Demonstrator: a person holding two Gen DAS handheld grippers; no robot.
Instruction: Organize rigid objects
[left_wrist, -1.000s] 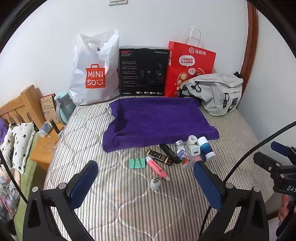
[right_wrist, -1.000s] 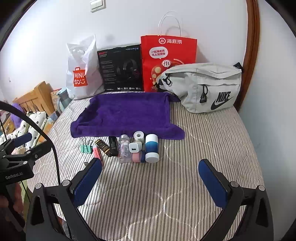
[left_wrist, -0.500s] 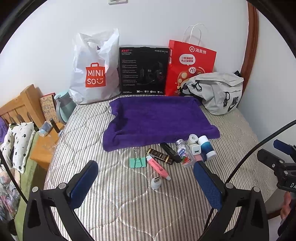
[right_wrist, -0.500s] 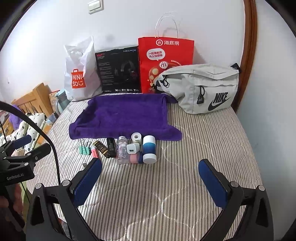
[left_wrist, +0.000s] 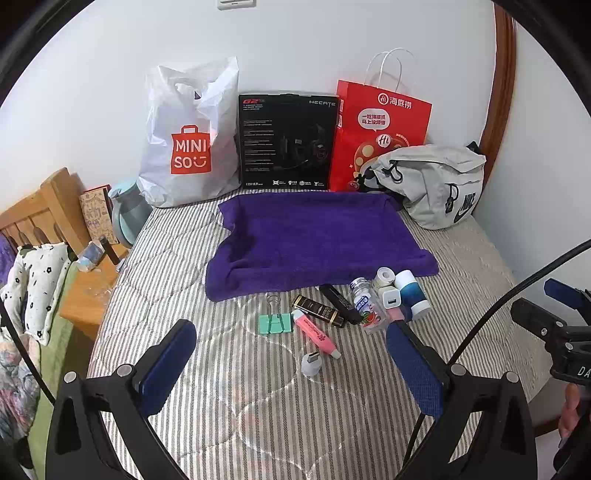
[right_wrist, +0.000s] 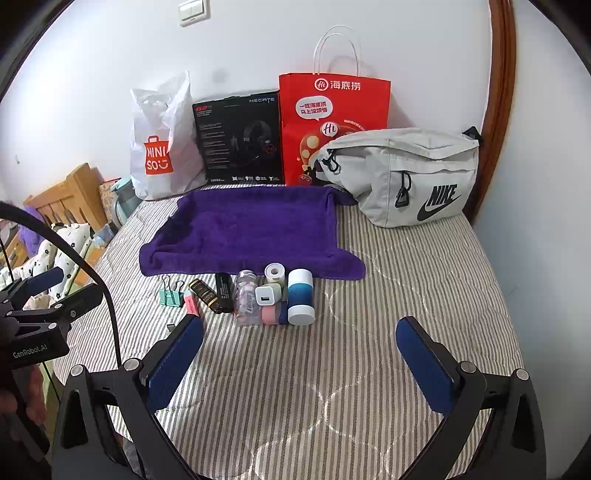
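A row of small items lies on the striped bed just in front of a purple towel (left_wrist: 314, 243) (right_wrist: 251, 229): a green binder clip (left_wrist: 275, 324) (right_wrist: 170, 297), a pink highlighter (left_wrist: 316, 332), a black-and-gold tube (left_wrist: 318, 311) (right_wrist: 205, 290), a clear pill bottle (left_wrist: 365, 306) (right_wrist: 246, 297), a white charger plug (left_wrist: 391, 297) (right_wrist: 266, 295), a tape roll (right_wrist: 274, 272) and a blue-and-white cylinder (left_wrist: 412, 295) (right_wrist: 300, 295). A small grey adapter (left_wrist: 311, 363) sits nearest. My left gripper (left_wrist: 291, 363) and right gripper (right_wrist: 299, 356) both hover open and empty, short of the row.
Against the wall stand a white shopping bag (left_wrist: 188, 140), a black headset box (left_wrist: 288, 140) and a red paper bag (left_wrist: 380, 136). A grey waist bag (right_wrist: 402, 173) lies at the back right. A wooden headboard and nightstand (left_wrist: 85, 295) border the left.
Both grippers have risen and pulled back slightly, so the bed and items sit a little lower and farther in view. Nothing on the bed moved.
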